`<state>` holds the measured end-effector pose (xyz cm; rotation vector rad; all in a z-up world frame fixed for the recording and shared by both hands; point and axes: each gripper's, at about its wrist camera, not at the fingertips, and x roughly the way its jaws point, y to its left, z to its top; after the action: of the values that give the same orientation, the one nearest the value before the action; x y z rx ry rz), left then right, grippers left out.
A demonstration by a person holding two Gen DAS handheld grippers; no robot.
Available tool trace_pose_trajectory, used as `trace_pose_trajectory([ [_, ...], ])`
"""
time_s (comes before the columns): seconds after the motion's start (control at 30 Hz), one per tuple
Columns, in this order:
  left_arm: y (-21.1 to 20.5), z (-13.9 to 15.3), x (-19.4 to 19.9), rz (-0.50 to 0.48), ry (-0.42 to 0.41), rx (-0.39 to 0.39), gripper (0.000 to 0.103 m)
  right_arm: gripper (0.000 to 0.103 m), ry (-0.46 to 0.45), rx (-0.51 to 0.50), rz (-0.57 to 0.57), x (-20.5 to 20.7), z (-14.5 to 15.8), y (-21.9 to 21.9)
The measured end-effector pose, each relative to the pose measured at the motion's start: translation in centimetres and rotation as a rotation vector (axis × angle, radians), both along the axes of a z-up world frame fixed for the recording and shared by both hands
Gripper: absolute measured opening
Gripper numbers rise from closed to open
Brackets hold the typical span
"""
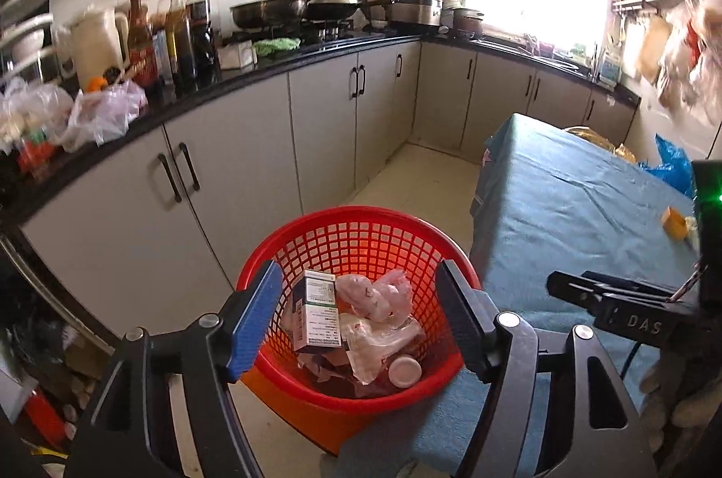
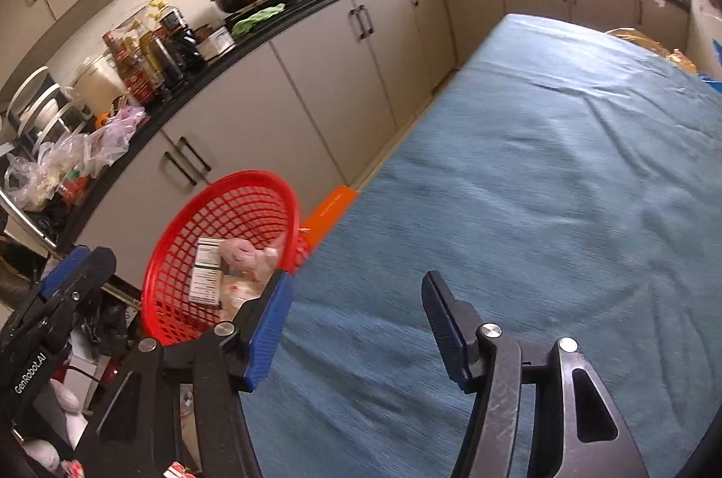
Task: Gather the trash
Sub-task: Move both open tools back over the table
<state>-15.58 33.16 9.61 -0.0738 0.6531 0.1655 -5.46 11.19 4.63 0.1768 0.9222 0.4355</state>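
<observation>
A red mesh basket point(image 1: 361, 234) stands on the floor beside the table. It holds a white and green carton point(image 1: 318, 311), crumpled plastic wrappers point(image 1: 379, 293) and a white lid point(image 1: 404, 370). My left gripper point(image 1: 361, 320) is open and empty, right above the basket. The basket shows in the right wrist view point(image 2: 225, 202), at the left. My right gripper point(image 2: 356, 324) is open and empty over the blue tablecloth point(image 2: 541, 207). A small orange box point(image 1: 675, 222) lies on the table at the far right of the left wrist view.
Grey cabinets point(image 1: 316, 117) under a black counter run along the left and back. The counter carries bottles point(image 1: 180, 35), plastic bags point(image 1: 99, 112) and pans point(image 1: 293, 8). An orange stool point(image 2: 331, 214) stands by the table edge. Clutter lies on the floor at the lower left point(image 2: 54, 410).
</observation>
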Motion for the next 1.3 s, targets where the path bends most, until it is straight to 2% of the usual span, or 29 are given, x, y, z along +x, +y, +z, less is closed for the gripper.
trace_pose_trajectory([
  [0.4,-3.5,0.6,-0.9,0.0,0.016,0.058,0.07,0.065,-0.013,0.032,-0.043,-1.9,0.7,-4.2],
  [0.7,-7.8,1.3,-1.2,-0.052,0.012,0.112,0.07,0.067,-0.029,0.06,-0.071,-3.2,1.1,-8.0],
  [0.9,-11.5,1.2,-0.7,-0.117,0.025,0.122,0.07,0.067,-0.022,0.083,-0.13,-3.9,0.8,-12.1],
  [1.1,-15.7,0.6,0.4,-0.216,0.049,0.07,0.07,0.067,0.009,0.084,-0.214,-4.5,-0.2,-17.7],
  [1.3,-21.0,-1.2,1.7,-0.324,0.115,0.047,0.07,0.068,0.021,0.073,-0.333,-5.3,-0.7,-24.6],
])
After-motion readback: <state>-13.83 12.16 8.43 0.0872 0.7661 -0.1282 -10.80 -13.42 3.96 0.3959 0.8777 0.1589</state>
